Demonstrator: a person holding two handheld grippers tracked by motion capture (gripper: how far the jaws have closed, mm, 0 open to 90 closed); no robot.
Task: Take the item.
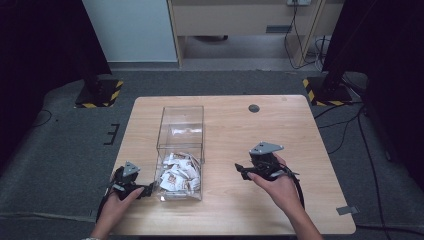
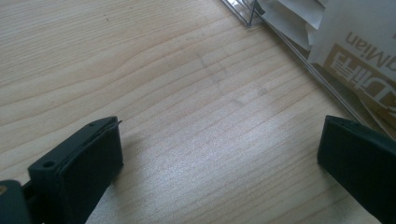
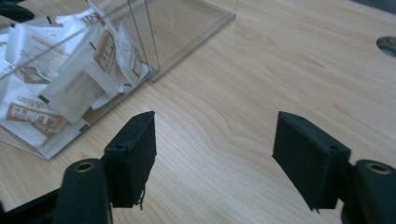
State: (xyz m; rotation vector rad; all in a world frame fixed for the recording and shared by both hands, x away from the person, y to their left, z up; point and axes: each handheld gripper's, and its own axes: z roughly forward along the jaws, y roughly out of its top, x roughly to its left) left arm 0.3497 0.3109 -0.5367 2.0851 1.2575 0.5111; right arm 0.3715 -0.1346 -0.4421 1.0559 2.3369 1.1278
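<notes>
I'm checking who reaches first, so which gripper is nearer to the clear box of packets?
Left. The left gripper sits right beside the clear box at its near left corner; the right gripper is off to its right, with bare table between.

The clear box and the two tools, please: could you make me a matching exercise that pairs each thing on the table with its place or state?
Things:
1. left tool
2. right tool
3. clear box
4. white packets

Places or states:
a. piled in the box's near compartment
b. open, beside the box's near left corner
c. open, over bare wood to the right of the box
d. far compartment nearly empty

Pairs: 1-b, 2-c, 3-d, 4-a
</notes>
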